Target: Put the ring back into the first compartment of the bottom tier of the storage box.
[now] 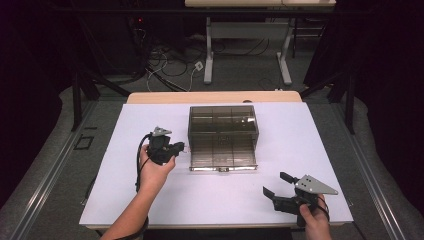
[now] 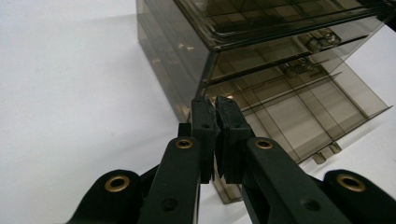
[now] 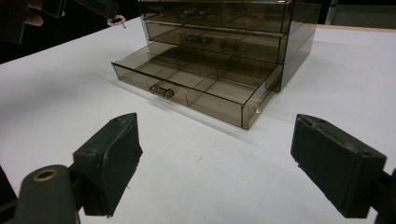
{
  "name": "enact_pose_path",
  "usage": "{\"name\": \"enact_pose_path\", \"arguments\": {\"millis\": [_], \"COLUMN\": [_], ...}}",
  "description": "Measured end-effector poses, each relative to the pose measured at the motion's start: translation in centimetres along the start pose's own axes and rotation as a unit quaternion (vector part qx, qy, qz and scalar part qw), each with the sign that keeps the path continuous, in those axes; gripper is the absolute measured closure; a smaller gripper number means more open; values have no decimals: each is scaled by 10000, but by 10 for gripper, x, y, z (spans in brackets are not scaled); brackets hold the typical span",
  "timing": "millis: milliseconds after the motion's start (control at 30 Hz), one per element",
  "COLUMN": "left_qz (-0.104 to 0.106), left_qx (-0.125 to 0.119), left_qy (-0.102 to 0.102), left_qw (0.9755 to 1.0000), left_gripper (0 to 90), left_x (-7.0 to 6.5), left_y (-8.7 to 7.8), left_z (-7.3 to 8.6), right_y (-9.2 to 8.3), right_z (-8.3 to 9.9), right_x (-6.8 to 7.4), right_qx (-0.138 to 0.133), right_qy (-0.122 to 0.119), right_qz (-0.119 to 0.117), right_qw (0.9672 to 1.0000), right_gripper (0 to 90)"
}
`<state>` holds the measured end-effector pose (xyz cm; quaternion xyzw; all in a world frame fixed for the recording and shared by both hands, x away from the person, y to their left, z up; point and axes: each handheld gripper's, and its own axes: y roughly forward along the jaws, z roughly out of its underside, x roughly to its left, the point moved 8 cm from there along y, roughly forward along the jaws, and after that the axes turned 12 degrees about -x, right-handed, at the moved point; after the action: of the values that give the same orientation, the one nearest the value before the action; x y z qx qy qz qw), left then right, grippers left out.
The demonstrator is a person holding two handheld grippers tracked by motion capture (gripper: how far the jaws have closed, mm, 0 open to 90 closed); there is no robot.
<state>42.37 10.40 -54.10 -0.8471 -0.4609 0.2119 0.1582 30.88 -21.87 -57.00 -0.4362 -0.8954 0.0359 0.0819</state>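
Your left hand-held gripper (image 1: 181, 146) is clenched on a small pinkish ring-like item (image 3: 116, 21), just left of the smoky drawer box (image 1: 223, 127) mid-surface (image 1: 150, 200), bottom drawer (image 3: 196, 86) pulled out. Your right hand-held gripper (image 1: 280, 183) hangs released, apart.

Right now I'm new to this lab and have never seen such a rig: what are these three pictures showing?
There is no robot here. A person sits at a white table and holds a hand-operated two-jaw gripper in each hand. The high view looks down from above. Each of the other two views comes from a camera on one gripper, looking along its black jaws.

On the table stands a smoky see-through drawer cabinet with its bottom drawer pulled open.

The left gripper is beside the cabinet with its jaws shut. It seems to pinch a small pale looped thing, too small to identify. The right gripper rests near the table's front edge, with its jaws wide open and nothing in them.
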Motion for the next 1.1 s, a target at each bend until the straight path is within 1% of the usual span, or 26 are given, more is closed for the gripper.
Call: {"name": "enact_pose_path", "arguments": {"millis": [67, 100, 133, 167, 200, 233, 267, 533, 567, 600, 667, 733, 767, 800, 833, 900, 933, 967, 1033, 1067, 1100], "left_qz": [47, 68, 93, 103, 140, 148, 206, 315, 332, 322, 345, 351, 366, 365, 357, 348, 363, 355, 346, 353, 351], "left_qx": [-4, 2, -15, -11, -6, -18, 21, 8, 34, -11, -3, -22, 52, -12, -24, -22, -26, 1, 9, 41, 22], "left_qy": [28, 53, 38, 58, 81, 61, 70, 128, 124, 141, 109, 145, 152, 124, 112, 134, 94, 154, 147, 147, 121], "left_qw": [10000, 10000, 9999, 9999, 9999, 9999, 9998, 9994, 9994, 9994, 9993, 9993, 9992, 9993, 9993, 9993, 9993, 9993, 9993, 9993, 9993], "left_gripper": [870, 870, 870, 870, 870, 870, 870, 870, 870, 870, 870, 870, 870, 870, 870, 870, 870, 870, 870, 870, 870], "left_x": [-4, -6, -8, -9, -11, -13, -15, -25, -26, -27, -29, -30, -31, -32, -33, -33, -34, -33, -34, -34, -34], "left_y": [1, 1, 2, 2, 2, 3, 3, 6, 6, 6, 7, 8, 7, 9, 10, 11, 12, 12, 13, 13, 14], "left_z": [0, 0, -1, -1, 0, 0, 0, -1, -1, -1, -1, -1, 0, 0, 0, 1, 1, 2, 3, 4, 5], "right_y": [0, -1, -1, 0, 0, 0, 0, 0, 0, 0, 0, -1, 0, 0, 0, 0, -1, -1, -1, 0, 0], "right_z": [0, 1, 0, 0, -1, -1, -1, -1, -2, -2, -1, -1, -2, -2, -1, -1, -1, -1, -1, -1, -1], "right_x": [0, 0, 0, 0, 0, 0, 0, 0, 0, 0, 0, 0, 0, 0, 0, 0, 0, 0, 0, 0, 0], "right_qx": [5, 56, 46, -22, -33, -36, -32, -61, -73, -73, -68, -50, -73, -69, -67, -65, -49, -65, -54, -59, -61], "right_qy": [-6, -19, -24, -15, -21, 10, 32, -17, -10, 14, 33, 30, -2, -1, 0, 21, 28, 15, -2, 4, 30], "right_qz": [-1, -4, -12, 2, 14, 18, 30, 1, 7, 12, 19, 25, 13, 11, 10, 15, 25, 24, 13, 3, 10], "right_qw": [10000, 10000, 10000, 10000, 10000, 10000, 10000, 10000, 10000, 10000, 10000, 10000, 10000, 10000, 10000, 10000, 10000, 10000, 10000, 10000, 10000], "right_gripper": [151, 151, 150, 150, 150, 150, 151, 150, 150, 150, 150, 151, 150, 150, 151, 151, 150, 150, 150, 150, 150]}}
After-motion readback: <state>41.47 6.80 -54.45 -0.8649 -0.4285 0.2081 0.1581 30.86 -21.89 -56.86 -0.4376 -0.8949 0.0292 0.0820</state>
